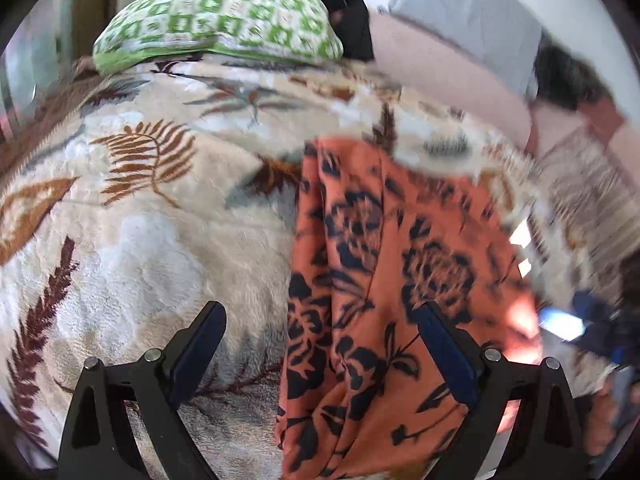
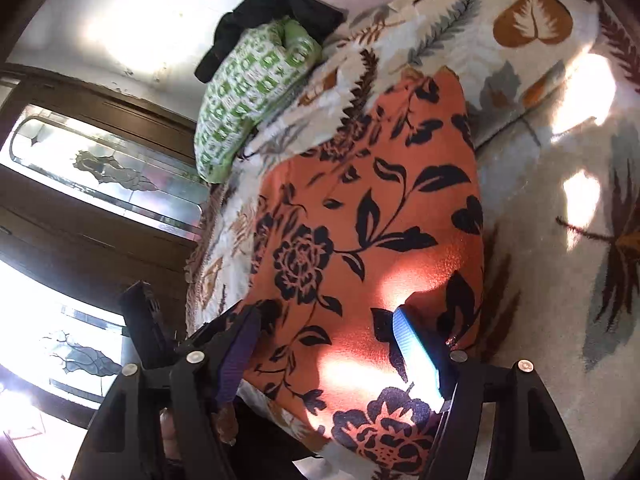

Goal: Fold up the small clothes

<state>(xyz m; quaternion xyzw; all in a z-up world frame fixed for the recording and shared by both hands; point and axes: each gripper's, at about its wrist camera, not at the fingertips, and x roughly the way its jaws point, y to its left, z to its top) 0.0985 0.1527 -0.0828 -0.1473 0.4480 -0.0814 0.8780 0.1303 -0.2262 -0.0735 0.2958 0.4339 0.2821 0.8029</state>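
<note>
An orange garment with dark navy flowers lies flat on a leaf-patterned fleece blanket. My left gripper is open above it, its right finger over the cloth and its left finger over the blanket. In the right wrist view the same garment stretches away from my right gripper, which is open with both fingers above the garment's near end. Neither gripper holds anything. My right gripper shows blurred at the right edge of the left wrist view.
A green and white checked pillow lies at the far end of the bed with a black cloth behind it. A grey pillow is at the far right. A wooden door with glass panels stands beside the bed.
</note>
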